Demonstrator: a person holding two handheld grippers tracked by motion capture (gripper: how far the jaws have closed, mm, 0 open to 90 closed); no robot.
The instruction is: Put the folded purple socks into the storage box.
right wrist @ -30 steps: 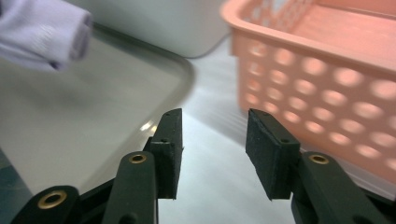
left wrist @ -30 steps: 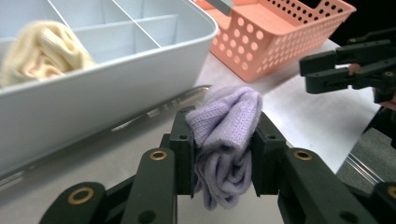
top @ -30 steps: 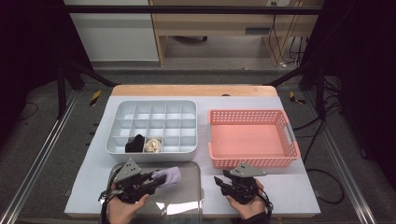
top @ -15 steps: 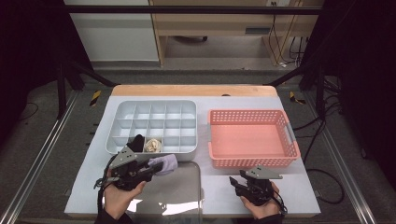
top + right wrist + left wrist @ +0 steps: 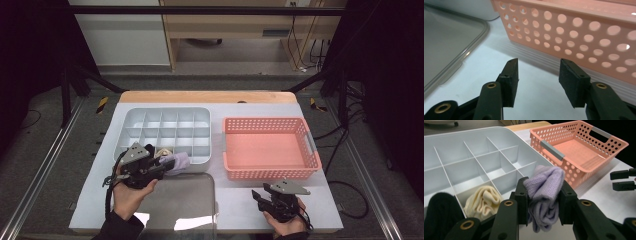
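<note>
Pinched across its middle between the pads of the left tool (image 5: 542, 192): a folded lilac sock (image 5: 546, 182), bunched above the jaws and hanging limp below them, long axis roughly up and down. Sits in the air at the near edge of the grey divided tray (image 5: 165, 111), toward its right half, just above the rim. Jaws part closed, pressed into the knit on both sides.

In the near row of the tray, a black sock (image 5: 439, 210) in the leftmost cell and a cream sock (image 5: 482, 200) in the next. Just right of the cream one, an empty cell, lying a little to the far side of the left tool and below it. Probably a short reach over the rim, then down and let go; likely little room to spare beside the thin dividers, so worth keeping the dangling end clear of the cream sock's cell.

Far nearer to the tray on the left side than on the right. Low over the white table (image 5: 235, 195), near right, in front of the pink basket (image 5: 265, 121): the right tool (image 5: 537, 75), jaws spread, just been opening, nothing between them, touching nothing. Between the two hands, flat on the table, a clear lid (image 5: 180, 200). Basket seemingly empty, so possibly the last sock to sort.
</note>
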